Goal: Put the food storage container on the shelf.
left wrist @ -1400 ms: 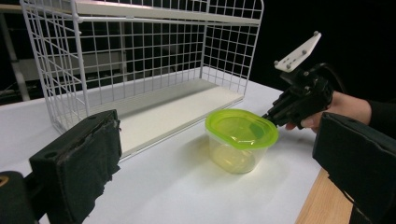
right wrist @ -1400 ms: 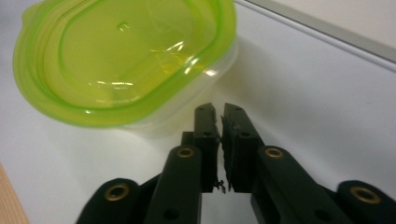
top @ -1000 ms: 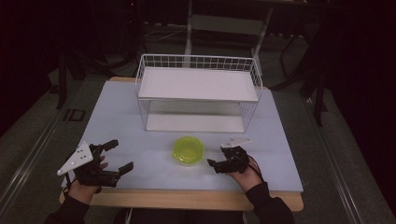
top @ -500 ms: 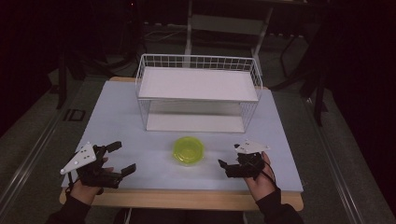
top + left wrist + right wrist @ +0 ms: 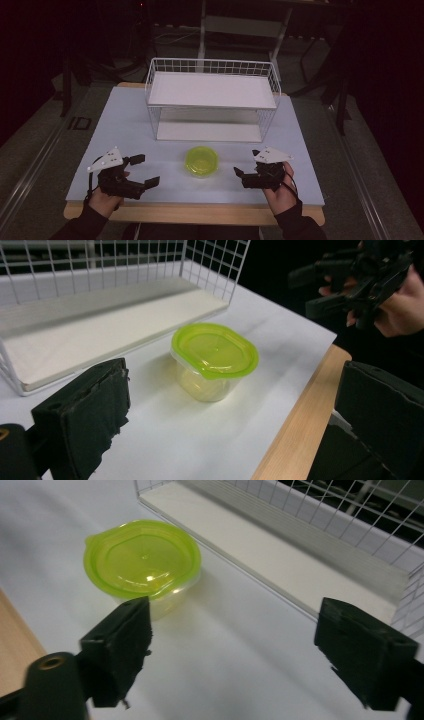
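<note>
As jaws widen, right gripper higher, container unmoved

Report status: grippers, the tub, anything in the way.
Left gripper open, empty. Right gripper open, empty, jaws just widened. Lidded green tub on table between them, untouched. Path clear; wire rack behind.

bare tabletop around container, wire rack behind
</note>
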